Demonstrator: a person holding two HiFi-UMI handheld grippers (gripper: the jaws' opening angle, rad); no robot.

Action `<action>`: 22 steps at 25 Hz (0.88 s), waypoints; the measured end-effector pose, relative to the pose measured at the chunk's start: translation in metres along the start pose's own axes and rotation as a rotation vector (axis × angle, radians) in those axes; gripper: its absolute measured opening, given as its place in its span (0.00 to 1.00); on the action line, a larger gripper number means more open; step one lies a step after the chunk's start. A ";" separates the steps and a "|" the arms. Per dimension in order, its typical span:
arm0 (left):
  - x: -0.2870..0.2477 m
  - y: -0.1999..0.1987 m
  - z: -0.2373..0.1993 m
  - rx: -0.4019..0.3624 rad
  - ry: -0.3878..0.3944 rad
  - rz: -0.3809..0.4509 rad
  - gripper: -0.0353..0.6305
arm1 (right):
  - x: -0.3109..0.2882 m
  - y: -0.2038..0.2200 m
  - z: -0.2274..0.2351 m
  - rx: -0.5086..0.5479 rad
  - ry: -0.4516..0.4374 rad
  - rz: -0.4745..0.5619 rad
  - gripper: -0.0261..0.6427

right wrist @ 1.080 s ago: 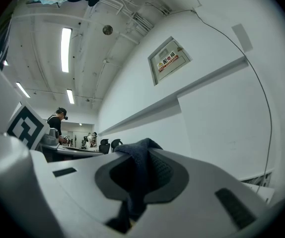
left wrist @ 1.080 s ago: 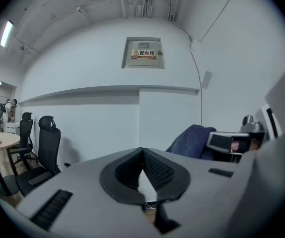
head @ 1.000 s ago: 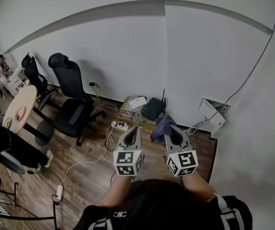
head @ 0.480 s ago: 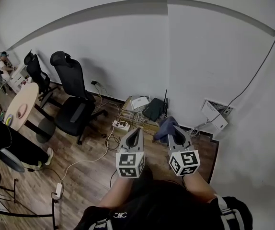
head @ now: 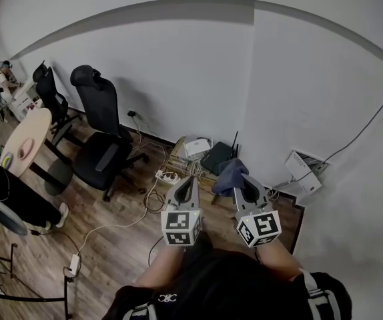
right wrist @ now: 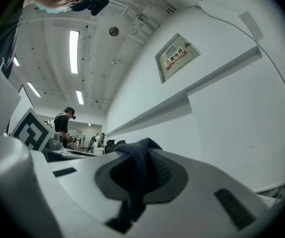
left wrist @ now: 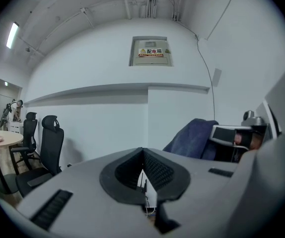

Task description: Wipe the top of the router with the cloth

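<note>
The black router (head: 218, 157) with a raised antenna stands on the floor against the white wall. Above the floor and short of it, my right gripper (head: 243, 179) is shut on a dark blue cloth (head: 229, 176), which bunches out past its tips. In the right gripper view the cloth (right wrist: 136, 175) hangs pinched between the jaws (right wrist: 141, 157). My left gripper (head: 190, 180) hovers beside it, to the left, shut and holding nothing (left wrist: 143, 155). The left gripper view shows the cloth (left wrist: 192, 138) off to its right.
A white device (head: 195, 146) lies left of the router amid cables, with a power strip (head: 167, 176) in front. A white box (head: 303, 172) sits by the wall at the right. Two black office chairs (head: 101, 135) and a round table (head: 23, 144) stand to the left. People stand far left.
The head view has drifted a little, so the router now sits slightly further right and lower in it. Both grippers keep their pose, with the cloth still in the right one.
</note>
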State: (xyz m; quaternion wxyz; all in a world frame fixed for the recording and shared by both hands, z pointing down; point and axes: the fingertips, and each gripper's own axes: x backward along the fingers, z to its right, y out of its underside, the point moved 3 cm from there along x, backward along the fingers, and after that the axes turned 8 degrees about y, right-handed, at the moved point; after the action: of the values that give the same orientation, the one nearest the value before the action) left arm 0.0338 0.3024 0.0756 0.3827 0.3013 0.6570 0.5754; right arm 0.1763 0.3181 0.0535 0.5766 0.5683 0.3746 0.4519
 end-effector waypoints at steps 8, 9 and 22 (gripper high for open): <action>-0.047 0.003 -0.046 0.031 -0.010 -0.019 0.05 | -0.067 0.020 0.008 0.014 -0.009 -0.061 0.06; -0.053 0.004 -0.053 0.038 -0.012 -0.023 0.05 | -0.076 0.022 0.010 0.015 -0.005 -0.066 0.06; -0.150 -0.004 -0.152 0.084 -0.010 -0.062 0.05 | -0.215 0.034 0.025 0.012 0.002 -0.105 0.06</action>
State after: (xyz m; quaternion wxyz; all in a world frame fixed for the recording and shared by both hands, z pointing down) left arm -0.0159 0.0966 0.1016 0.3906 0.2994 0.6877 0.5337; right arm 0.1300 0.1045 0.0715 0.5957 0.5508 0.4071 0.4195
